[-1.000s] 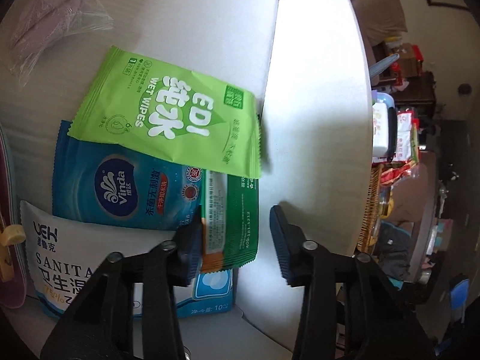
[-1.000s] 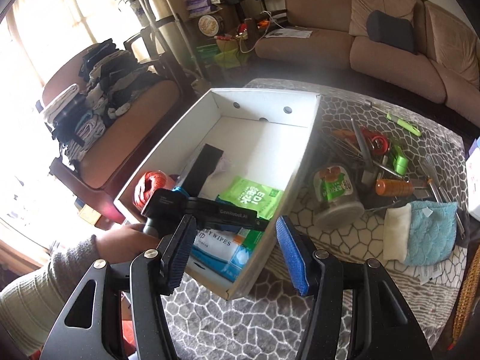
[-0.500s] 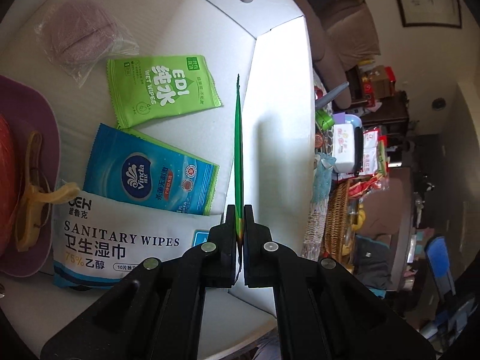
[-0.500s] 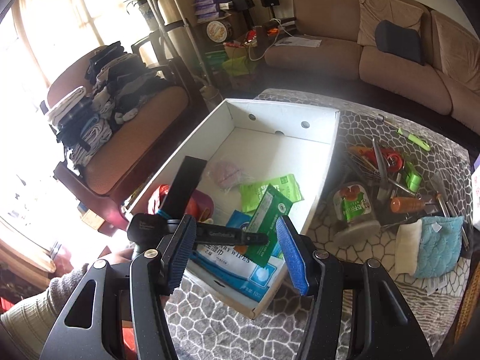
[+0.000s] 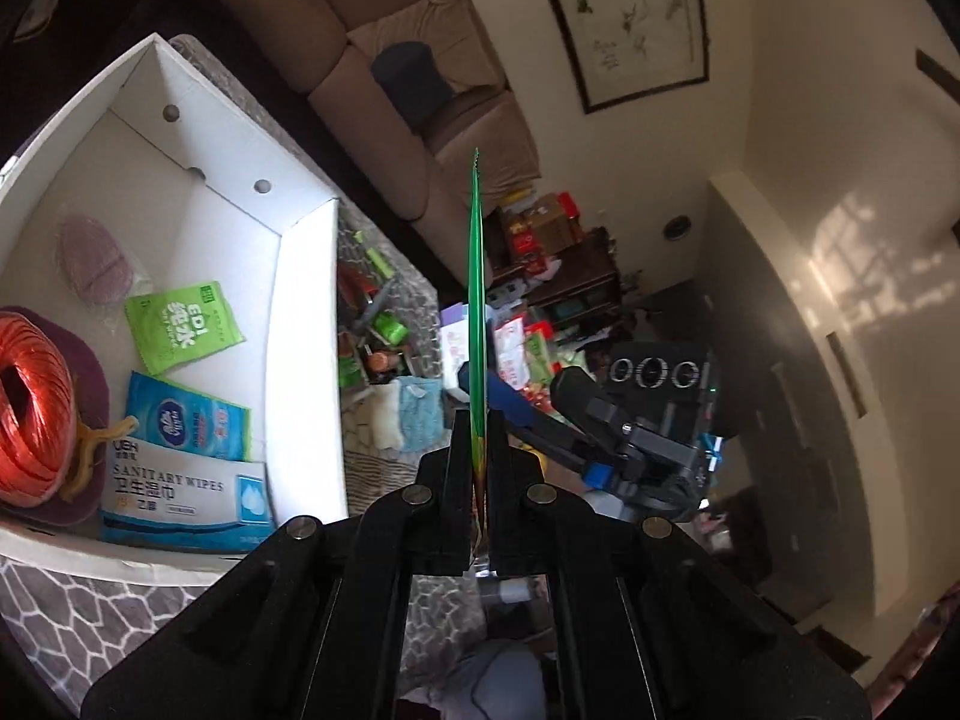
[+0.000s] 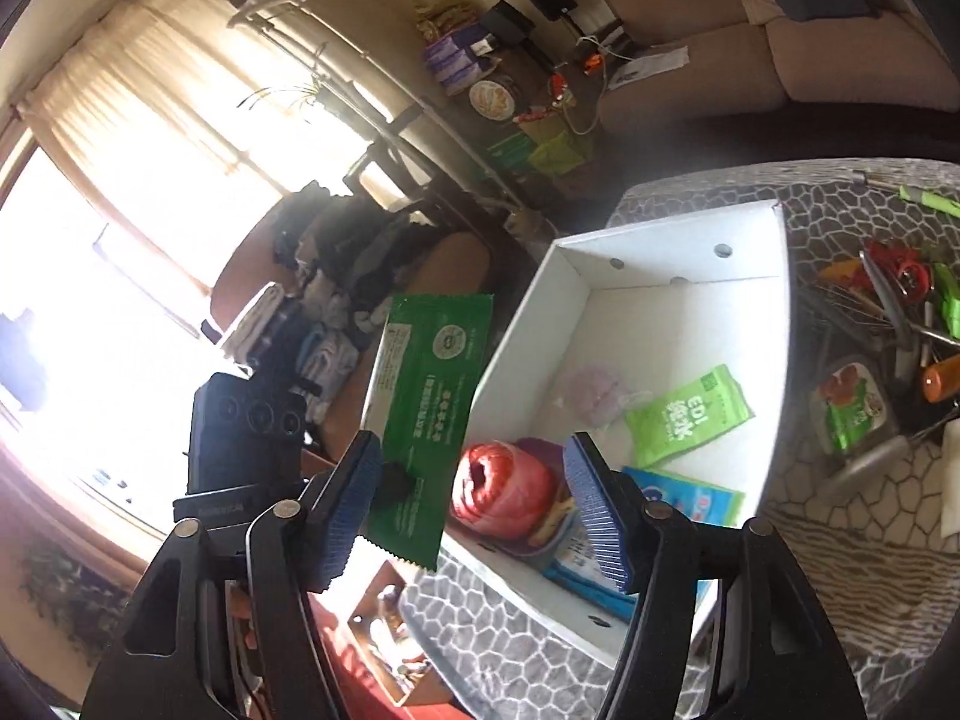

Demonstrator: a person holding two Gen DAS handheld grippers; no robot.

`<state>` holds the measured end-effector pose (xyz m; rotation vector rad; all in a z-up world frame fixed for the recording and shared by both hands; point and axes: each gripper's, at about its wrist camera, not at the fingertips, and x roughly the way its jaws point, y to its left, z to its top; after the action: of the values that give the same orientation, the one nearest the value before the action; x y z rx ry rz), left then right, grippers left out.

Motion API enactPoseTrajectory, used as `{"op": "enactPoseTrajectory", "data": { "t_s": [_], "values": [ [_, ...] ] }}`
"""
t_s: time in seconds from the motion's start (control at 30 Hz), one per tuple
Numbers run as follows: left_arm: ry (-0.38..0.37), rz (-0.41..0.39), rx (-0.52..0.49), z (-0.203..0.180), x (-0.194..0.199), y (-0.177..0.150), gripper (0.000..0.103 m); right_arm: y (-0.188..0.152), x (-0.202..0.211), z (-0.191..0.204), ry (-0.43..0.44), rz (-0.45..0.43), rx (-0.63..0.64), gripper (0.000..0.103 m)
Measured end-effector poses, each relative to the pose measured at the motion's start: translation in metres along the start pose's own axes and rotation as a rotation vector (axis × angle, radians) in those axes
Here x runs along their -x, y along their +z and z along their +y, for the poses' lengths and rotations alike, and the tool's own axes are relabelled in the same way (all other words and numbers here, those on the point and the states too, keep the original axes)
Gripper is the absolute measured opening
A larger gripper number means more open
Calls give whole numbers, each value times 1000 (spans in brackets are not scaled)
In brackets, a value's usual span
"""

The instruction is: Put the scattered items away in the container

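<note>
Left gripper [image 5: 478,468] jaws clamped on dark green packet [image 6: 429,414], held edge-on in the air, outside white box [image 5: 309,324] on table [image 6: 840,546]. Right gripper [image 6: 474,501] jaws apart, holding nothing. In box: orange twine roll [image 6: 504,495], light green wipes [image 6: 690,414], sanitary wipes pack [image 5: 180,498].

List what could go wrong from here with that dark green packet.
1. The left gripper pinches only one end of the dark green packet, held up outside the white box; it could slip and drop beside the box.
2. The open right gripper hangs close by and could knock it.
</note>
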<state>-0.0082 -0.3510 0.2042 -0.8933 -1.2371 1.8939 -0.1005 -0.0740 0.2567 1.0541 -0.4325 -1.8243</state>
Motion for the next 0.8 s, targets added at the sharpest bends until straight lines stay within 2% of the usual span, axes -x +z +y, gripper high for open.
{"op": "enactPoseTrajectory", "data": {
  "t_s": [0.07,0.17,0.23,0.27,0.33,0.4,0.43,0.47,0.53,0.57,0.67,0.8],
  "values": [
    [-86,-8,29,0,7,-5,3,4,-4,8,95,-8,3,75],
    [-138,-8,50,5,6,-8,3,7,-9,23,187,-27,6,73],
    [-163,-11,65,10,3,-9,3,8,-18,31,205,-14,11,43],
    [-158,-10,65,13,2,-8,5,8,-24,34,200,6,12,9],
    [-99,-14,56,17,0,-7,8,7,-35,40,125,25,42,9],
    [-23,-23,84,27,-3,-3,35,7,-44,43,45,41,93,7],
    [32,-38,99,33,-3,-1,63,8,-49,42,-4,49,109,6],
    [64,-53,108,39,0,0,81,10,-54,39,-46,63,116,5],
    [50,-70,138,53,1,4,81,11,-66,28,-110,103,126,5],
    [66,-73,158,60,-2,7,81,11,-75,21,-136,129,131,5],
    [225,-70,157,72,-8,14,81,11,-99,4,-247,180,167,5],
    [246,-85,180,83,-4,6,86,7,-134,-17,-419,277,273,5]
  ]
}}
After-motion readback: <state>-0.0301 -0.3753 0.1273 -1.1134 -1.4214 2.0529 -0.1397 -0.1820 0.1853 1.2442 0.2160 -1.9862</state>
